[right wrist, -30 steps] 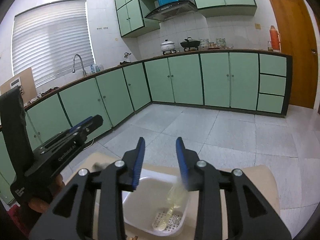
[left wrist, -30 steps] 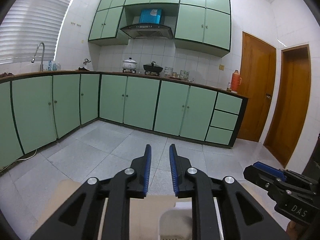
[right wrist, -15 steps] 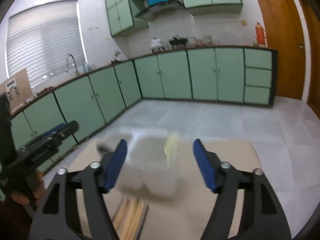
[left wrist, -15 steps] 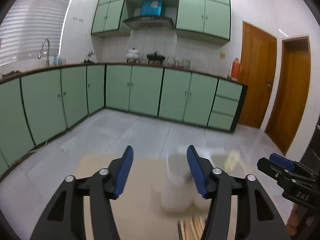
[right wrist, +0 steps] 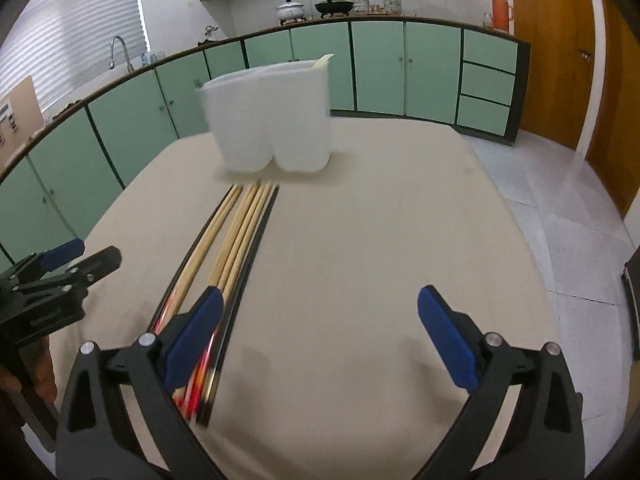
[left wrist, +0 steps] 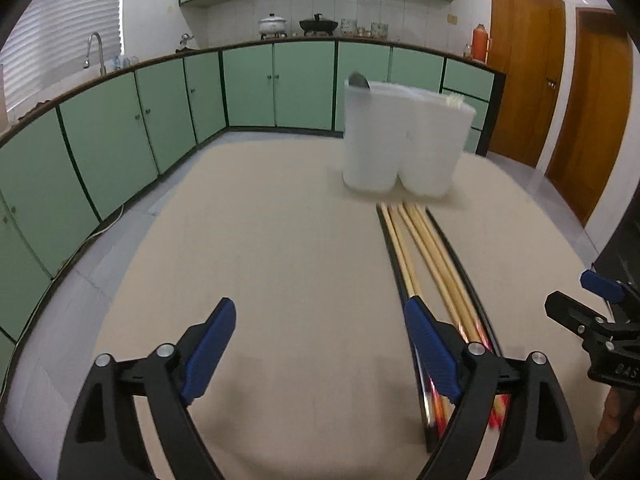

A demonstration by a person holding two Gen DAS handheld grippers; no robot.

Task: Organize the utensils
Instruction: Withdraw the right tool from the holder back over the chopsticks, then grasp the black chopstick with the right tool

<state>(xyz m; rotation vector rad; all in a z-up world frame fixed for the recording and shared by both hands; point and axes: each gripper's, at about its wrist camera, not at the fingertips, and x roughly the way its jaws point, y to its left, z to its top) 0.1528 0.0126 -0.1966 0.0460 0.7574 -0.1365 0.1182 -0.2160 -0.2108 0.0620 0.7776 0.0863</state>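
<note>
A white two-compartment utensil holder (left wrist: 404, 140) stands at the far side of the beige table (left wrist: 280, 280); it also shows in the right wrist view (right wrist: 272, 120). A spoon tip (left wrist: 359, 81) and pale sticks (right wrist: 322, 61) poke out of it. Several wooden and black chopsticks (left wrist: 424, 252) lie in a row in front of it, also seen in the right wrist view (right wrist: 232, 232). My left gripper (left wrist: 320, 344) is open and empty, low over the table left of the chopsticks. My right gripper (right wrist: 320, 328) is open and empty, right of them.
Green kitchen cabinets (left wrist: 120, 128) with a sink tap (left wrist: 96, 50) run along the left and back walls. Pots (right wrist: 312, 8) sit on the far counter. Wooden doors (left wrist: 560, 100) are on the right. The table edge drops to a tiled floor (right wrist: 560, 208).
Both grippers have opened wide and tilted down and back from above the holder to low over the table. The chopsticks have come into view.
</note>
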